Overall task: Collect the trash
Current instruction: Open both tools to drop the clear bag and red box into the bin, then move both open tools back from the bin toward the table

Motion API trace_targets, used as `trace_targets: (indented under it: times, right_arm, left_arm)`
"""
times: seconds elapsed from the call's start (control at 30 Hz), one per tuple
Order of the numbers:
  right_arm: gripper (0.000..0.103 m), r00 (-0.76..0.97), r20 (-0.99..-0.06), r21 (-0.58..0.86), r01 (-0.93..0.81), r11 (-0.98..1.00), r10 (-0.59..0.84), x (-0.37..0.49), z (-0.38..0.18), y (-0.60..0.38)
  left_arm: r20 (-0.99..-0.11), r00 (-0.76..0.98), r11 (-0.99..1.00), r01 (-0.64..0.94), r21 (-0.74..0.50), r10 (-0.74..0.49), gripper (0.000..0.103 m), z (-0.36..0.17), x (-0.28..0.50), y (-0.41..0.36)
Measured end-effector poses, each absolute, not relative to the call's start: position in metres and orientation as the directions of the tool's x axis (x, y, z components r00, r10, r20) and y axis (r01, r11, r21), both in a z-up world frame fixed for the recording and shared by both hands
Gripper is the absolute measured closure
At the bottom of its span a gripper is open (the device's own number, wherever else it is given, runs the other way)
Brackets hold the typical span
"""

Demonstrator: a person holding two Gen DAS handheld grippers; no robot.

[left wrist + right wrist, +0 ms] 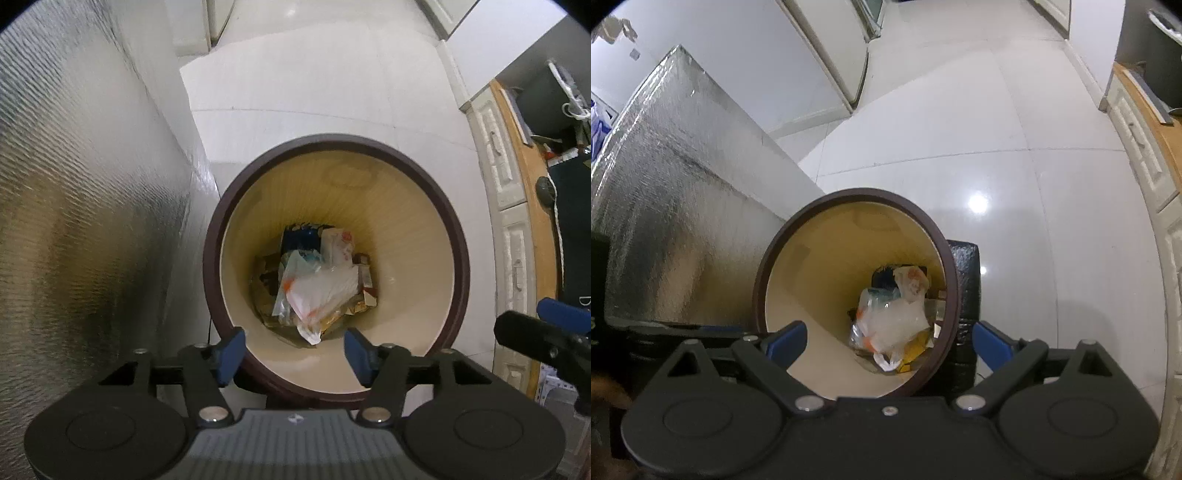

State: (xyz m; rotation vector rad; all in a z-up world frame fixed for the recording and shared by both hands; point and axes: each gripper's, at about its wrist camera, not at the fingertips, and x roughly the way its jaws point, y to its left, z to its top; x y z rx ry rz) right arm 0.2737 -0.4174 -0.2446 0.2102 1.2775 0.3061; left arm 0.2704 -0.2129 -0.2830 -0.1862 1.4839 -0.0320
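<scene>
A round bin (458, 236) with a dark brown rim and smooth cream wall holds crinkled clear plastic trash (317, 288) at its bottom. The left gripper (293, 350) and right gripper (890, 341) hang above it, both spread apart and empty. Glossy white floor tiles (1015, 155) surround it, with a ribbed foil panel (81, 184) beside it.

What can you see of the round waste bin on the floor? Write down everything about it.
The waste bin is round and upright on pale floor tiles, seen from above. It looks plastic: a dark brown rim around a smooth cream inner wall. It is mostly empty, with crumpled clear plastic bags, wrappers and small cartons lying at the bottom. A silvery foil-faced panel stands close on one side, and the right wrist view shows a black textured block beside it.
</scene>
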Motion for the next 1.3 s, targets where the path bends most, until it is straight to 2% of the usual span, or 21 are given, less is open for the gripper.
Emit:
trace_targets:
  times: [0.1,0.47,0.57,1.3]
  right_arm:
    - [0.000,0.277,-0.901,0.319,-0.100,0.943,0.334,0.272,-0.239,-0.419]
    - [0.000,0.331,-0.892,0.294,-0.094,0.951,0.308,0.259,-0.213,-0.420]
    - [0.000,0.348,-0.889,0.286,-0.090,0.954,0.299,0.255,-0.206,-0.421]
    - [0.000,0.432,-0.874,0.217,-0.064,0.974,0.223,0.209,-0.154,-0.428]
  left_arm:
    - [-0.984,0.111,0.985,-0.089,-0.151,-0.141,0.035,-0.273,0.266,-0.209]
    - [-0.971,0.170,0.983,-0.053,-0.176,-0.165,0.003,-0.238,0.252,-0.200]
    - [-0.966,0.191,0.982,-0.044,-0.183,-0.172,0.000,-0.228,0.248,-0.197]
    - [-0.936,0.302,0.983,0.027,-0.180,-0.180,0.000,-0.163,0.215,-0.182]
